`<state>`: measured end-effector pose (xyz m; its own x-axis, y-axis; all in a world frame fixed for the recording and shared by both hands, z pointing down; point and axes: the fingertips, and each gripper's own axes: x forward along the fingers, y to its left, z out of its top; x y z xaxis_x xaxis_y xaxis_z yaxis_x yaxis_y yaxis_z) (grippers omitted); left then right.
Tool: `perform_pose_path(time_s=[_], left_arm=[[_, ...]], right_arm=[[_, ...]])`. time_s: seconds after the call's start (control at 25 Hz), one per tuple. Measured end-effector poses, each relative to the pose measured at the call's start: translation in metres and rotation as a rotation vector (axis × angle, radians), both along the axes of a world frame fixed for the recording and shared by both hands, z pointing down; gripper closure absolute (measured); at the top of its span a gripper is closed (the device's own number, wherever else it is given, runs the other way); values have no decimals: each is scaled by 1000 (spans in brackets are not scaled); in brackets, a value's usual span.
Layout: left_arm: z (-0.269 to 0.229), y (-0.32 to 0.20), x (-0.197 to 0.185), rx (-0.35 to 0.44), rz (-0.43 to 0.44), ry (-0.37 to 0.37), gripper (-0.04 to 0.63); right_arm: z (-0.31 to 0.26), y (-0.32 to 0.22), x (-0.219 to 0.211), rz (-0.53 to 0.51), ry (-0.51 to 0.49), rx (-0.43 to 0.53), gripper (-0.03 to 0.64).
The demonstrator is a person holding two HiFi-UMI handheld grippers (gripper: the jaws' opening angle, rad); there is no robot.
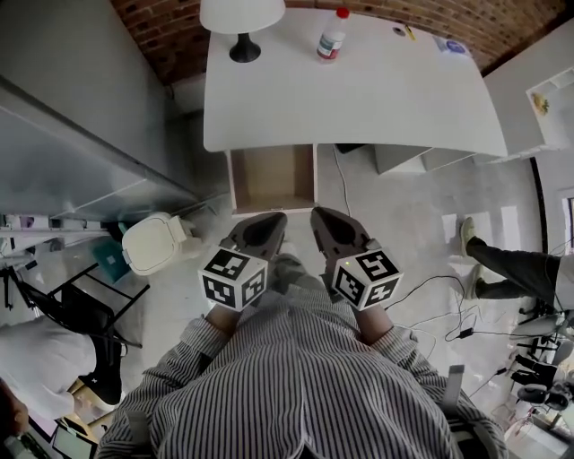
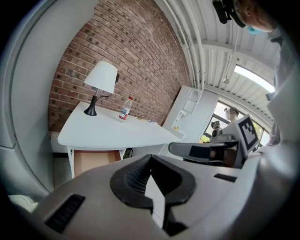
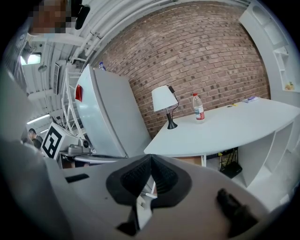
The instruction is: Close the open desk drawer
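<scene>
The open desk drawer (image 1: 273, 177) sticks out from under the left part of the white desk (image 1: 377, 99); its brown inside looks empty. Both grippers are held close to my chest, short of the drawer front. My left gripper (image 1: 273, 220) is shut with nothing in it, and my right gripper (image 1: 323, 217) beside it is shut and empty too. In the left gripper view the drawer (image 2: 96, 159) shows beyond the closed left gripper (image 2: 150, 158). The right gripper view shows a strip of the drawer (image 3: 190, 160) past the closed right gripper (image 3: 151, 157).
A white lamp (image 1: 240, 22) and a red-capped bottle (image 1: 331, 38) stand on the desk. A white bin (image 1: 154, 242) sits on the floor left of the drawer, by a grey cabinet (image 1: 72, 152). Cables (image 1: 430, 296) and a person's leg (image 1: 502, 264) lie to the right.
</scene>
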<state>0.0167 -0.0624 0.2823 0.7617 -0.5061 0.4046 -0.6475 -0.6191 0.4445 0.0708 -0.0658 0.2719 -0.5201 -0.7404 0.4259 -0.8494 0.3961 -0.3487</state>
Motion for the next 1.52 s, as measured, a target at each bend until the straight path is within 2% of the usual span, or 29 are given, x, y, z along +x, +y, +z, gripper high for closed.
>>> perform_pose_path(time_s=[0.32,0.64,0.88,1.08,1.32,1.52], left_arm=[[11,-14,-18,-22,-67,-18,583],[35,-9,-22,-41,-63,-44,583],[66,-16,-14,-98,-83,-57,583],[93,-15,-6,-138,-81,-59,583],[131,-7,-6,-204,-79,-72,583],[159,-9,-5,-207,-101,-88,583]], right_arm=[[21,2,-4,-60,23,-34,600],[57,4,-3,-64,16,-89,600],[85,1,-12,-78,-2,-133,600],[107,-1,-14,-45,-16,-156,600],[134,-6,-17,-63,-48,-154,600],[162,-10,-19,-52,-84,-175,600]])
